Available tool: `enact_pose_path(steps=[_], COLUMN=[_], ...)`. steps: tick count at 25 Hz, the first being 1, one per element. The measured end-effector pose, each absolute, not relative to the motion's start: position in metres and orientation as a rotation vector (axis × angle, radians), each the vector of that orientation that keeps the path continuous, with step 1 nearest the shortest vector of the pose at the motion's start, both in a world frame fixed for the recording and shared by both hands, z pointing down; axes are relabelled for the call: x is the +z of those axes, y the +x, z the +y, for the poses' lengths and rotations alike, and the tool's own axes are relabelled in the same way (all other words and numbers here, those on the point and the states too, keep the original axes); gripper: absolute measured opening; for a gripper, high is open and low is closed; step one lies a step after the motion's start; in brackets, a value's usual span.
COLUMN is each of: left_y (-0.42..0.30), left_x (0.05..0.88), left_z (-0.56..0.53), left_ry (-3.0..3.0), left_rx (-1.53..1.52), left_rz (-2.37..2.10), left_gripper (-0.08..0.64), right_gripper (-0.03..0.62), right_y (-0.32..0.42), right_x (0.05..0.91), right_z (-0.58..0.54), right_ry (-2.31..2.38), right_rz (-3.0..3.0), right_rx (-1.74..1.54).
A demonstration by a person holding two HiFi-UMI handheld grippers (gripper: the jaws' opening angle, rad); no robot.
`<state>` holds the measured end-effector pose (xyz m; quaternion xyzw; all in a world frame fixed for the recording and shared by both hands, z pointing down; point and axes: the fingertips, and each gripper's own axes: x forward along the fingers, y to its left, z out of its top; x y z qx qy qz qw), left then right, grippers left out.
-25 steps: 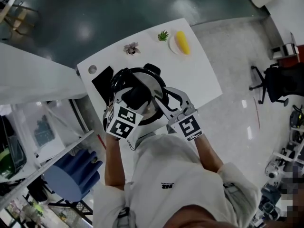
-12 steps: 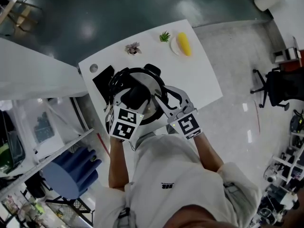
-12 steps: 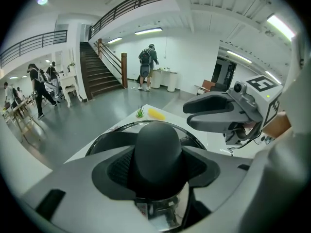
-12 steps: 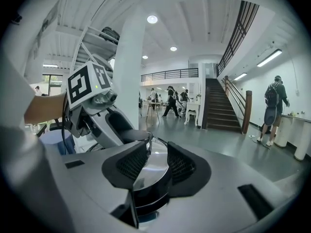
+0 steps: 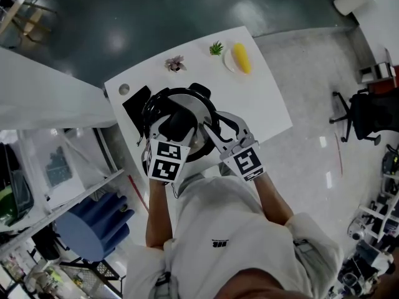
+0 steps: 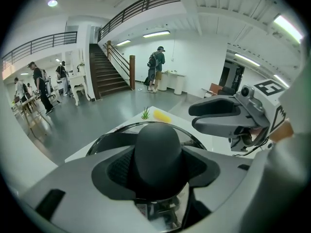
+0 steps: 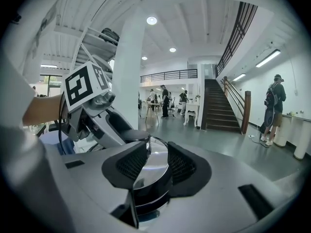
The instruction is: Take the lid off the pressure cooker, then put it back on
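Where the table (image 5: 265,108) meets its left edge, a shelf (image 5: 56,210) stands close alongside, leaving little room on that side. A grey disc (image 5: 123,90) and a black mat (image 5: 133,106) lie at the table's left corner, and the cooker (image 5: 201,93) stands just right of the mat, partly over it. Along the far edge sit a pink plant (image 5: 174,63), a green plant (image 5: 216,47) and a yellow item (image 5: 240,56), all well apart from the cooker. The right half of the table is bare, with open floor and an office chair (image 5: 361,108) beyond it. The cooker stands near the table's near edge, right in front of the person.

The lid (image 5: 197,114) is on the cooker. The left gripper (image 5: 177,128) comes over the near rim, pointing steeply down, and its jaws are clamped wide around the lid's black knob (image 6: 158,149), pads against both sides of it. The right gripper (image 5: 211,136) lies flatter, reaching in from the near right, and its jaws are closed on the cooker's near edge, shiny metal above and black below between the pads (image 7: 127,163). Both forearms run straight back to the person's body.
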<state>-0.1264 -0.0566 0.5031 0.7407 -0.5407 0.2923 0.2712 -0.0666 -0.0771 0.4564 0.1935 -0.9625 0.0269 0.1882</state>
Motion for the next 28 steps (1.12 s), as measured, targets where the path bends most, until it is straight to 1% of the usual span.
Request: enact_pose_path(steps=[7, 10, 15, 19, 28], left_y=[-0.127, -0.127, -0.132, -0.138, -0.136], left_x=[0.5, 0.497, 0.471, 0.447, 0.418], left_z=[-0.056, -0.055, -0.054, -0.044, -0.019], left_ry=[2.04, 2.067, 2.132, 2.16, 2.139], left_rx=[0.755, 0.704, 0.559, 0.448, 0.357], left_rz=[-1.551, -1.581, -1.702, -1.788, -1.95], left_gripper=[0.298, 0.313, 0.313, 0.308, 0.293], right_gripper=[0.13, 0.13, 0.129, 0.129, 0.127], right_y=[-0.064, -0.064, -0.061, -0.06, -0.053], right_x=[0.449, 0.445, 0.434, 0.428, 0.416], right_z=[-0.073, -0.073, -0.068, -0.065, -0.058], right_ry=[0.576, 0.59, 0.639, 0.663, 0.688], right_rz=[-2.727, -2.748, -2.742, -2.762, -2.783], right_rx=[0.056, 0.02, 0.047, -0.007, -0.128])
